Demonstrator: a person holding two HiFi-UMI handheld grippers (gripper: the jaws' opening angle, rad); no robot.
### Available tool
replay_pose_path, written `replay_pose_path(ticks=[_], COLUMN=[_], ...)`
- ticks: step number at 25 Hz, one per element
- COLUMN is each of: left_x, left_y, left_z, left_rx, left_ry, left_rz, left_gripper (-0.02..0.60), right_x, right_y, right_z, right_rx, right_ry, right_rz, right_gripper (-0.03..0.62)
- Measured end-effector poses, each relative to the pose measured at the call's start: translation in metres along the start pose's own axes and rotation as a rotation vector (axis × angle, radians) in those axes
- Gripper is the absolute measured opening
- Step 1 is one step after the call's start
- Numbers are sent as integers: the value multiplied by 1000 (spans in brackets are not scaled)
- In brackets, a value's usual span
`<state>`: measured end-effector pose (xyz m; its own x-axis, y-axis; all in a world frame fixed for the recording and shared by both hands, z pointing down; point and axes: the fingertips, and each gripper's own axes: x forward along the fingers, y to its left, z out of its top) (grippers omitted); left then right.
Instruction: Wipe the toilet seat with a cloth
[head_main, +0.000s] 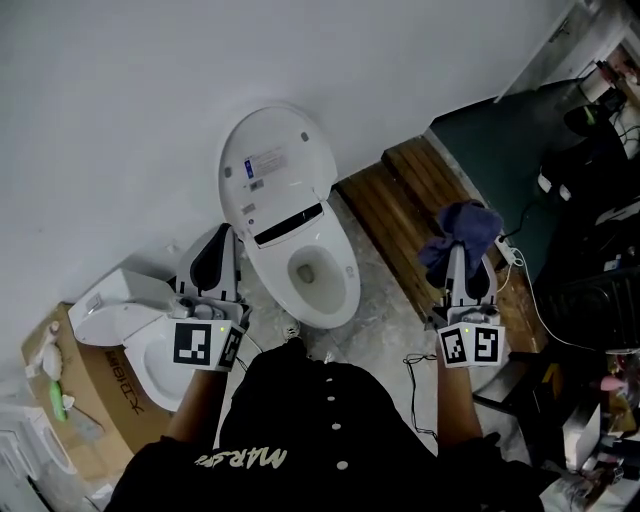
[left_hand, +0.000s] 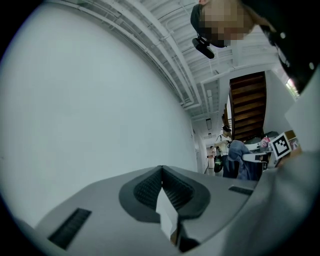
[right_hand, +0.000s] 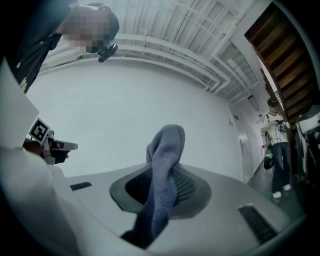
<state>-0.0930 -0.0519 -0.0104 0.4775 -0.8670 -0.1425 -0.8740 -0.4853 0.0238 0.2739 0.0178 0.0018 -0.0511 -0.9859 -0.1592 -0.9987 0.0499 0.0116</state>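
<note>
The lower end of my blue-grey fabric cloth was hidden between the jaws of my right claw, clamped on it, well right of the white toilet seat; my left claw was closed, empty.

Second toilet at lower left has its bowl partly covered by the left gripper and forearm, and the cardboard box beside it is cut off by the frame edge. Print on the label on the raised toilet lid is too small to read. Lower end of the cloth drops out of sight behind the right gripper body
</note>
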Motion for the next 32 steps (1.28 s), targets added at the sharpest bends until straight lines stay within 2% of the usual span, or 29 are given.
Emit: replay_pose_path(ticks=[7, 13, 21, 27, 32], left_x=[-13, -28, -35, -29, -25], left_y=[-3, 1, -2, -5, -10], left_z=[12, 12, 1, 7, 5], left_rx=[34, 47, 41, 43, 42], left_ry=[-26, -23, 24, -18, -7], left_rz=[18, 48, 64, 62, 60], left_gripper=[11, 11, 11, 11, 11], right_x=[-18, -26, -29, -29, -27], right_y=[-17, -8, -1, 0, 0], right_z=[15, 18, 13, 9, 5], right_rx=[2, -28, -51, -52, -50], right_ry=[-47, -78, -76, -58, -44], right_rz=[-32, -4, 27, 28, 41], right_gripper=[74, 74, 74, 74, 73])
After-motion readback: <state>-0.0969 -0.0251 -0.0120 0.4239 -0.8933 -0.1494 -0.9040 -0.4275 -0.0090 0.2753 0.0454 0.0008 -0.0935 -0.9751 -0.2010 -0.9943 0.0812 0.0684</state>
